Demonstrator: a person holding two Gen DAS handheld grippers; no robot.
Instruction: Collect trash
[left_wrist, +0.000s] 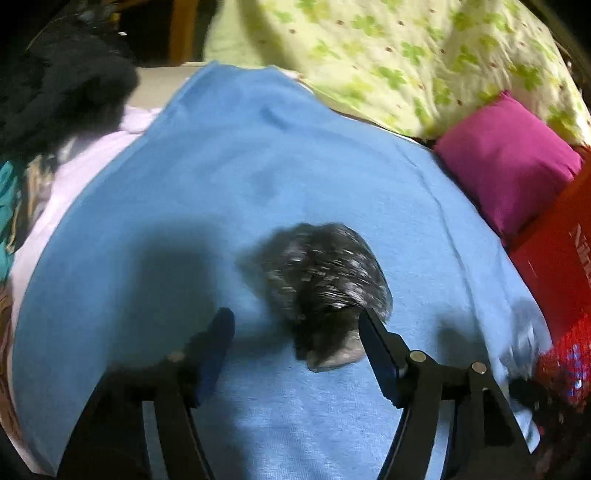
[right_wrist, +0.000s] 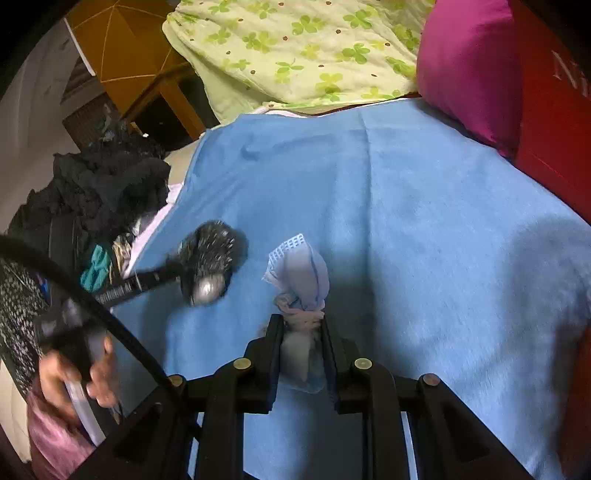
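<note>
A crumpled dark, shiny wad of wrapper (left_wrist: 325, 280) lies on the blue cloth (left_wrist: 258, 166). My left gripper (left_wrist: 295, 317) stands open around its near end. The right finger (left_wrist: 376, 347) is close against the wad and the left finger (left_wrist: 218, 339) is well apart from it. In the right wrist view the same wad (right_wrist: 210, 262) sits left of centre. My right gripper (right_wrist: 301, 321) is shut on a bunched pale blue and pink mask-like scrap (right_wrist: 303, 269), which sticks up past the tips above the blue cloth (right_wrist: 424, 221).
A green clover quilt (left_wrist: 406, 55) and a magenta pillow (left_wrist: 509, 162) lie at the far side, beside a red box (left_wrist: 554, 251). Dark clothes (right_wrist: 110, 184) are piled on the left. A person's hand (right_wrist: 74, 373) grips the left tool. Wooden furniture (right_wrist: 122, 55) stands behind.
</note>
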